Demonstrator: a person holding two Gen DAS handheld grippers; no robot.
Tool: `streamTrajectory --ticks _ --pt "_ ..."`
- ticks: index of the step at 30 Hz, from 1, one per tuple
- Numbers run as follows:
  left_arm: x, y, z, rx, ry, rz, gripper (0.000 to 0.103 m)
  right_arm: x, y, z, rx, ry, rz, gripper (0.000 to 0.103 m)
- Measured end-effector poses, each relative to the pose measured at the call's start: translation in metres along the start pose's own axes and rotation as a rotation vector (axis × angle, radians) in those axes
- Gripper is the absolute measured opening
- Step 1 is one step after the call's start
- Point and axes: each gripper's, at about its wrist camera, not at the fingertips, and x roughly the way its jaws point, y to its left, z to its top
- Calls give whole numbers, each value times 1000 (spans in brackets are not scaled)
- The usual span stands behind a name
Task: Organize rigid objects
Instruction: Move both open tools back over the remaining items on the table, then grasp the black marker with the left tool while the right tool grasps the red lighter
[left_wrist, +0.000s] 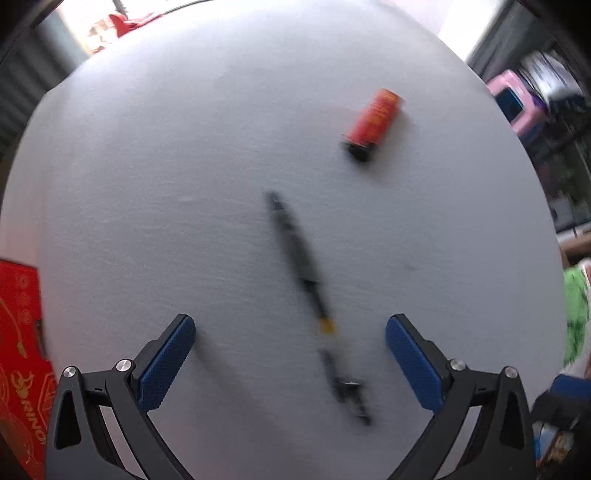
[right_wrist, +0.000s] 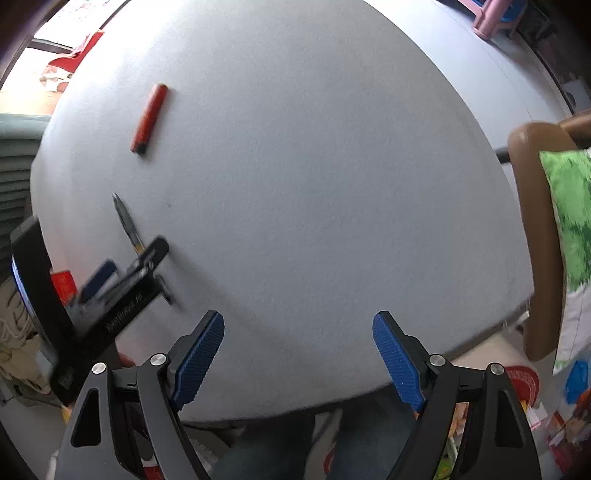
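While both hand-held grippers (left_wrist: 290, 343) (right_wrist: 298, 350) gape, the pen (left_wrist: 295, 247) lies untouched.

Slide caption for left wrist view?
Open left gripper above a dark pen on the grey table, red tube beyond.

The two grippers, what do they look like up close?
Both alike: the left gripper and right gripper have black angular linkage arms with silver round bolts and ribbed blue pads on the fingers. White lettering on the left one's body is too blurred to read.
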Motion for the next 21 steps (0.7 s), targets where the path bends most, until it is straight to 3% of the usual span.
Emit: streamTrajectory --ticks 4,8,13,15,17,18,19,20,21 --pt "3 42 -1 -134 -5 27 103 0 42 40 -17 -51 44 84" --pt "7 45 3 -140 -2 32 103 11 101 93 -36 -106 51 84" --pt "6 47 -5 -129 -37 32 103 37 163 138 -69 -158 -23 84" --pt "6 49 -6 -115 -49 29 103 46 180 145 -122 -182 -95 88" --pt "6 51 -9 -105 -55 28 103 50 197 141 -188 -196 -157 86" --pt "6 52 -9 -99 -58 27 103 51 204 135 -241 -206 -205 78" --pt "7 53 -9 -88 -62 26 103 49 209 128 -291 -229 -206 61" --pt "6 56 -9 -81 -63 25 103 47 211 122 -334 -240 -211 50" --pt "6 56 -8 -68 -60 23 103 45 211 116 -374 -237 -221 25"
